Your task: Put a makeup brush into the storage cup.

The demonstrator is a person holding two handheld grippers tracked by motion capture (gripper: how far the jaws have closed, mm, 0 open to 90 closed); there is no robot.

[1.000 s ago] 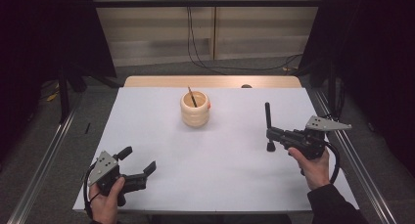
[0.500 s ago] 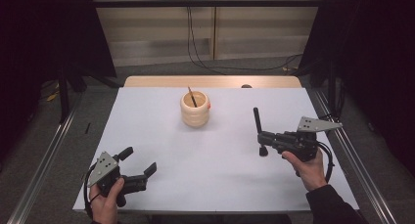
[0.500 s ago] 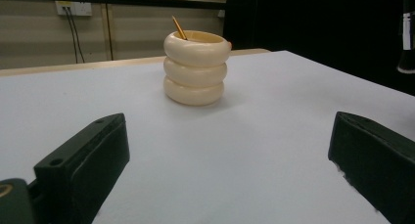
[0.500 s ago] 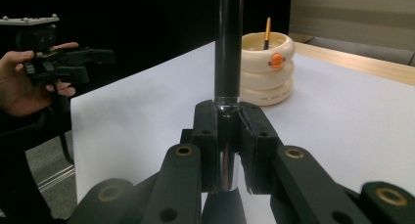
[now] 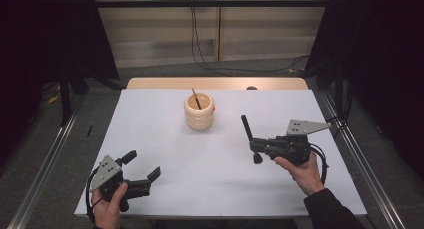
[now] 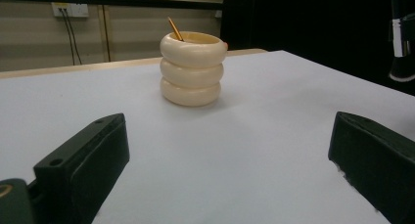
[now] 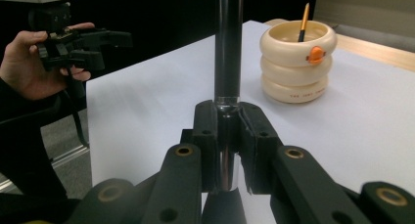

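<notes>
Left tool near front edge of white surface, jaws spread wide, empty. Right tool farther in, clamped on an upright dark rod, possibly a pen. Beyond, cream ringed holder with a thin stick inside. Risk: rod could tilt in the grip and knock the holder's rim.

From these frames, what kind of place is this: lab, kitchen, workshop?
Most likely a lab data-collection rig. A bare white table stands between dark curtains, metal rails flank it on the floor, and a person holds an instrumented gripper in each hand, left gripper and right gripper.
</notes>
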